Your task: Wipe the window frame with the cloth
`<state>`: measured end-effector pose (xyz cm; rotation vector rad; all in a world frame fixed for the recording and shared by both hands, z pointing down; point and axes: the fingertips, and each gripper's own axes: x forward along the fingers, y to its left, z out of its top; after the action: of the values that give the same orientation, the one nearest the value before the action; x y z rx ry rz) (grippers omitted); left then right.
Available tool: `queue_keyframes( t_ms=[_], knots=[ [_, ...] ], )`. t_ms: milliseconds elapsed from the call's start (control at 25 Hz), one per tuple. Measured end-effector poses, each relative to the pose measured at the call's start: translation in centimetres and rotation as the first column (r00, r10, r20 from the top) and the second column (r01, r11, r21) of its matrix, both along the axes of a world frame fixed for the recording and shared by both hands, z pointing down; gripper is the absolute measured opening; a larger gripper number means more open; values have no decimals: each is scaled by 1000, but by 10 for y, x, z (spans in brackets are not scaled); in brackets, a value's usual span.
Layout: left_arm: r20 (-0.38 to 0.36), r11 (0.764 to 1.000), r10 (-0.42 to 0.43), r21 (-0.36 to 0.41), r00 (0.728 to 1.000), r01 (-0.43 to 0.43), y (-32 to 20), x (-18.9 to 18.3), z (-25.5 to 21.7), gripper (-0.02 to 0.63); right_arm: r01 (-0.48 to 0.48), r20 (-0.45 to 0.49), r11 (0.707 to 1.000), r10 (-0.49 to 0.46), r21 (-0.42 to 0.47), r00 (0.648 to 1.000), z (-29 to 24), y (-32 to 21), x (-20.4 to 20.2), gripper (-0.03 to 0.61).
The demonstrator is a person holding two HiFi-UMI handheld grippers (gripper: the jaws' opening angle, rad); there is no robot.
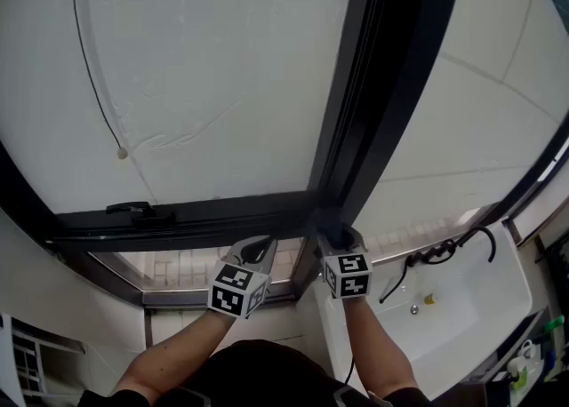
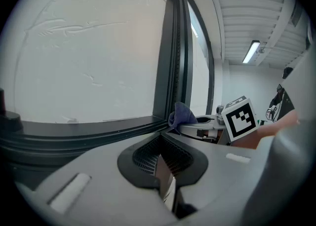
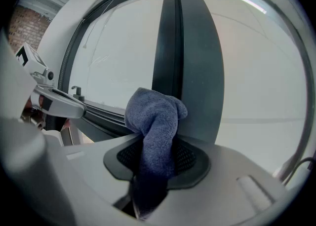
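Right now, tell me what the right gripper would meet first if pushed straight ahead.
Most likely the dark upright of the window frame, dead ahead. The cloth held in the right gripper would reach it first. It may already touch, but depth is unclear.

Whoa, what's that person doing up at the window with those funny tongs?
A person is cleaning a window. The right tongs are shut on a blue cloth, held at the dark window frame where the upright post meets the bottom rail. The left tongs are shut with nothing in them, hovering just beside.
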<state>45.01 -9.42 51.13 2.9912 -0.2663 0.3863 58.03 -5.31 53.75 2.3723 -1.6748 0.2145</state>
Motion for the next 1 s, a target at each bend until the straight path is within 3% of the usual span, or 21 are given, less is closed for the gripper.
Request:
queue_keyframes(
  t_ms=[440,800,1000],
  knots=[
    [-20,999,-46,-15,999,46,-12,-18,6,-6,-24,66,1000,25,-19,998,17,36,-7,129],
    [-2,999,-38,-18,999,38,-12,-10,14,-6,21,62,1000,-20,-20,998,18,16,-6,129],
    [6,997,-74,-18,997,74,-19,-16,16,-6,101,35,994,-100,-38,994,16,4,-18,128]
  ],
)
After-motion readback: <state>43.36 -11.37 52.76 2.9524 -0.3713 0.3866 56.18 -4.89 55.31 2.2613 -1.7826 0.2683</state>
